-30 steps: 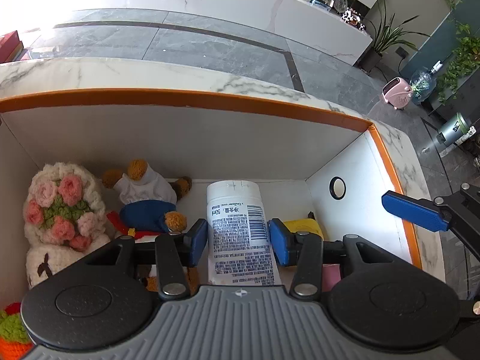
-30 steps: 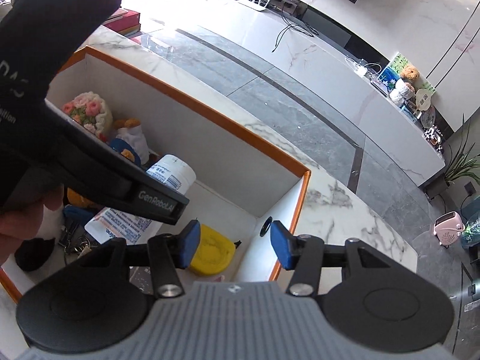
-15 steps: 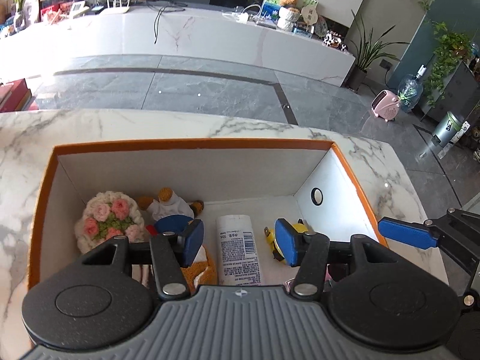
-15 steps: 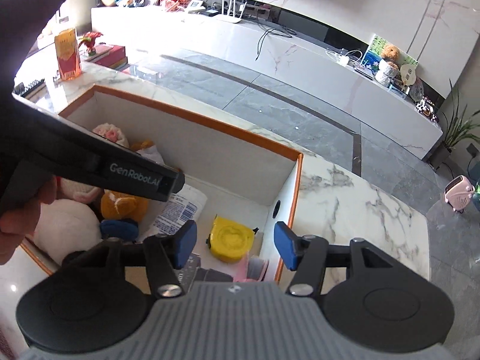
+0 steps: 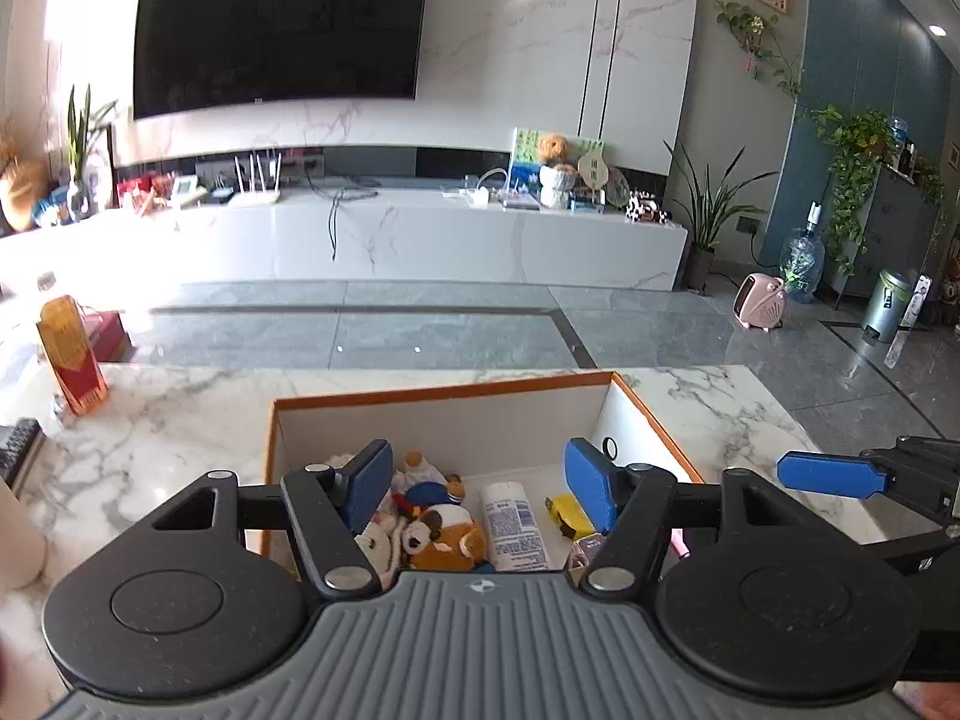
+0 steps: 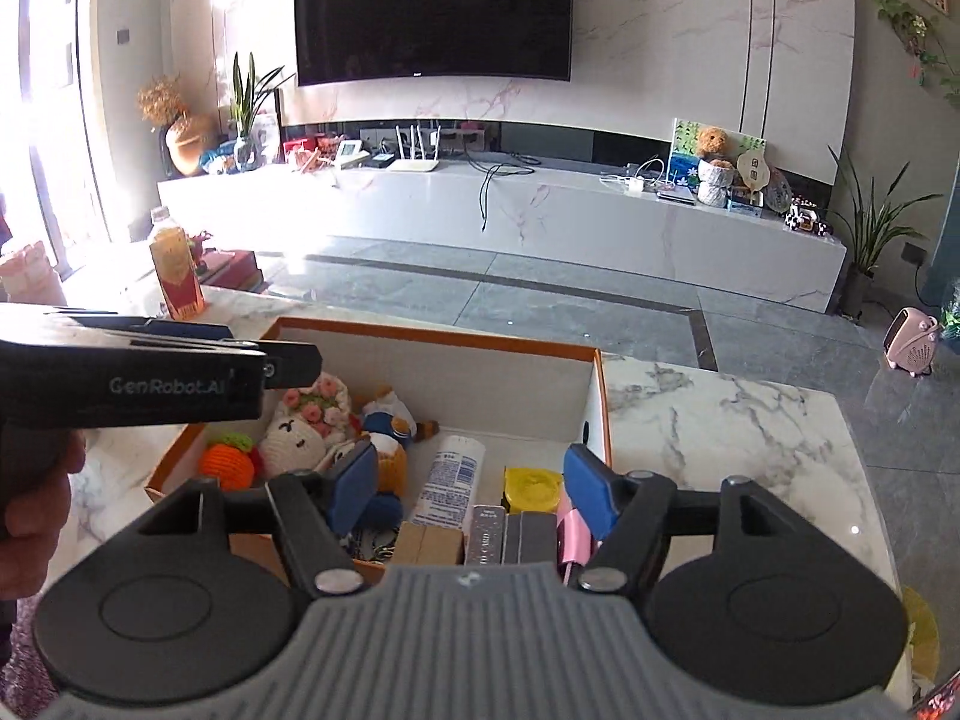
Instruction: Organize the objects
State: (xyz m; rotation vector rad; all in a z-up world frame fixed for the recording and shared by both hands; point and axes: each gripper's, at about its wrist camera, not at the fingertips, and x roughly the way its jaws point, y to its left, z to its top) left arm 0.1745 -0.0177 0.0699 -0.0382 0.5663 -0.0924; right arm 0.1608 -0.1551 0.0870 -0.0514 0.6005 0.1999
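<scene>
An orange-rimmed white box (image 5: 444, 391) (image 6: 432, 339) stands on the marble table. It holds crocheted plush toys (image 6: 312, 426), a white tube (image 5: 515, 525) (image 6: 451, 480), a yellow tape measure (image 5: 567, 513) (image 6: 531, 489) and small flat packs (image 6: 486, 534). My left gripper (image 5: 477, 486) is open and empty, held above the box's near side. My right gripper (image 6: 471, 486) is open and empty, also above the box; one of its blue fingers (image 5: 831, 474) shows in the left wrist view.
A red and gold drink bottle (image 5: 69, 360) (image 6: 175, 273) stands on the table to the left of the box. The marble table (image 6: 720, 420) stretches to the right. A yellow thing (image 6: 921, 630) lies at the right near edge. Beyond is grey floor.
Both grippers have lifted up and back out of the box and tilted up toward the room. The white tube lies in the box, free of the left gripper's fingers.
</scene>
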